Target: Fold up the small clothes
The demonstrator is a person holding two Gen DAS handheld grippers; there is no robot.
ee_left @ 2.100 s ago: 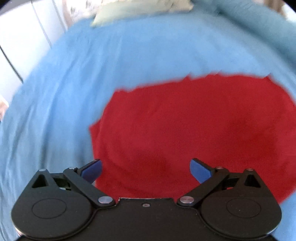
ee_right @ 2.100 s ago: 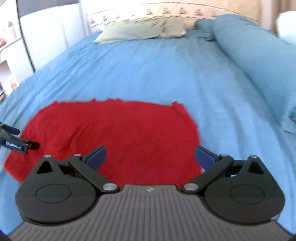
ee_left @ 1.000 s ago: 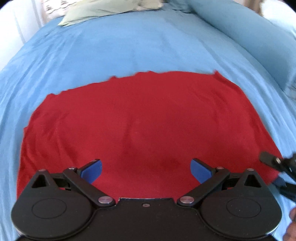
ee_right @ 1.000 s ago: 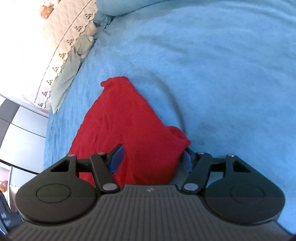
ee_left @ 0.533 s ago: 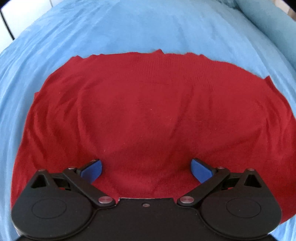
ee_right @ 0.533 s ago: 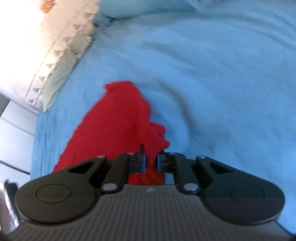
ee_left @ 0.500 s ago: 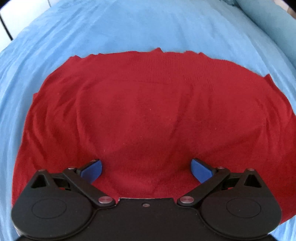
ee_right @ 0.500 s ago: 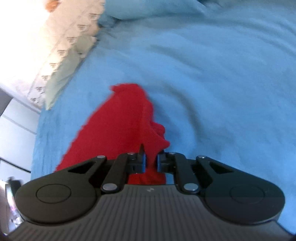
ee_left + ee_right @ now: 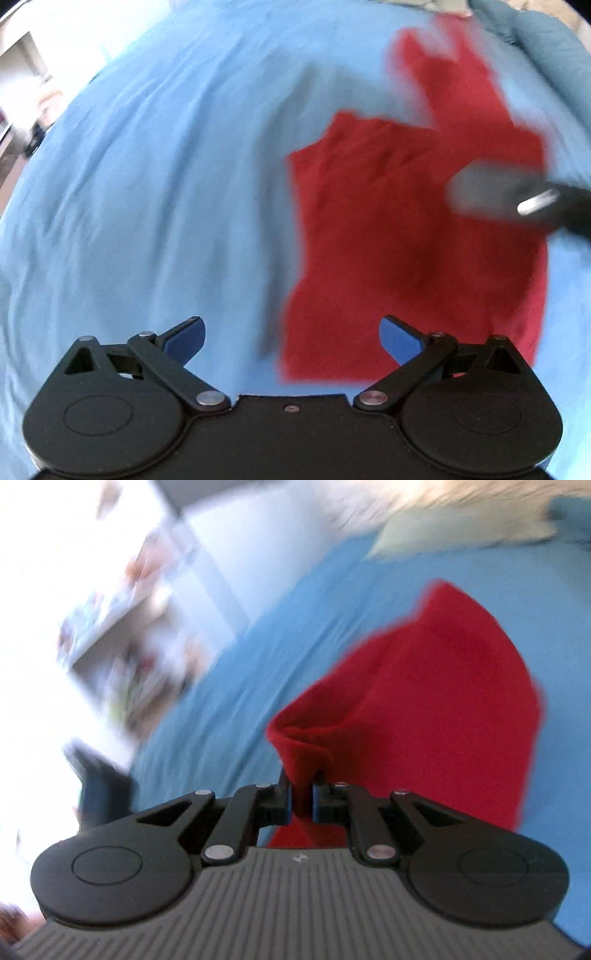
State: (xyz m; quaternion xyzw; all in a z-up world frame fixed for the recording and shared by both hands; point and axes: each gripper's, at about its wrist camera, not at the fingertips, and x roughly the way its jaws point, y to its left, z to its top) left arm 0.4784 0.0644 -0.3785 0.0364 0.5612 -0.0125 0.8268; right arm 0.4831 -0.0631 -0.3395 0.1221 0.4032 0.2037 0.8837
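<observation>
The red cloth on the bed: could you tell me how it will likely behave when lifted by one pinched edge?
The red cloth looks floppy: where the right hand-held gripper pinches it, it bunches into a soft fold and drapes. It probably weighs little, since one small pinch carries the raised part. The rest will likely trail over the blue sheet, as the left hand-held gripper is open and holds nothing.

The small red garment (image 9: 413, 229) is a plain knit piece, lying partly doubled over on the blue bedspread, its near edge flat and a narrower blurred strip reaching toward the far end of the bed. One bunched corner of it (image 9: 303, 746) is lifted clear of the bed and pinched into a tight, rolled fold, the rest of the cloth draping away behind it in a smooth hanging sheet.
</observation>
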